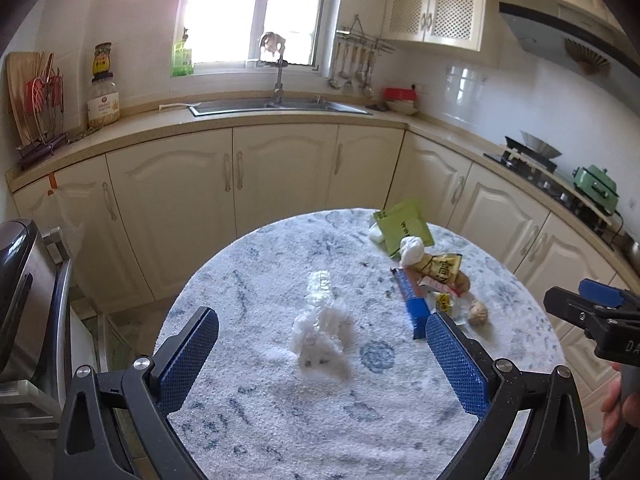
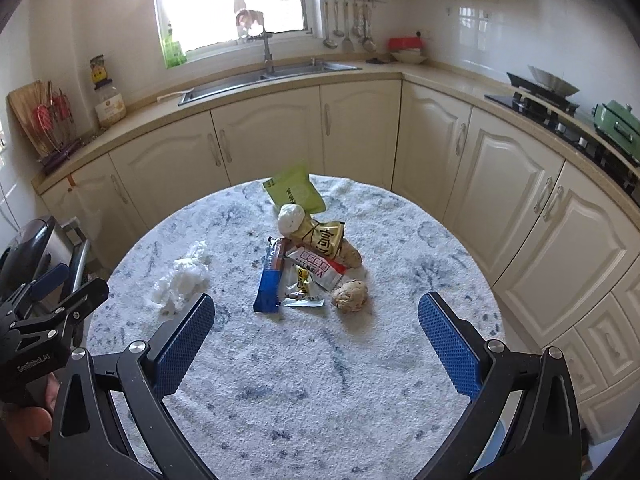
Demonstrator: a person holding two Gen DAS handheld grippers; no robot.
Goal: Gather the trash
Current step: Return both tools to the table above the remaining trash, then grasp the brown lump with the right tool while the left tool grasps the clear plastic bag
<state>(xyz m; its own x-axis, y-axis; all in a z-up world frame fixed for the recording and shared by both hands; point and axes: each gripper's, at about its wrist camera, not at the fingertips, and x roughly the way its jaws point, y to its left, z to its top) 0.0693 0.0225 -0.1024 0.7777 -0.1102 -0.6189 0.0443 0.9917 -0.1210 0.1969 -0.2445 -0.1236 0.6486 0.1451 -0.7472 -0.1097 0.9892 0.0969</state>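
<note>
Trash lies on a round table with a blue-white mottled cloth (image 1: 280,420) (image 2: 320,400). A crumpled clear plastic wrap (image 1: 320,332) (image 2: 182,280) lies just ahead of my left gripper (image 1: 322,340), which is open and empty above the table. A pile further right holds a blue wrapper (image 1: 414,304) (image 2: 269,284), a yellow snack bag (image 1: 442,268) (image 2: 326,236), a white paper ball (image 1: 412,250) (image 2: 291,218), a green packet (image 1: 404,226) (image 2: 296,192) and a brown crumpled ball (image 1: 478,312) (image 2: 351,296). My right gripper (image 2: 316,326) is open and empty, just short of the pile.
A metal pedal bin (image 1: 28,300) (image 2: 44,248) stands left of the table. Cream cabinets (image 1: 280,176) and a counter with a sink (image 1: 276,106) run behind. A stove with a wok (image 2: 552,88) is at the right.
</note>
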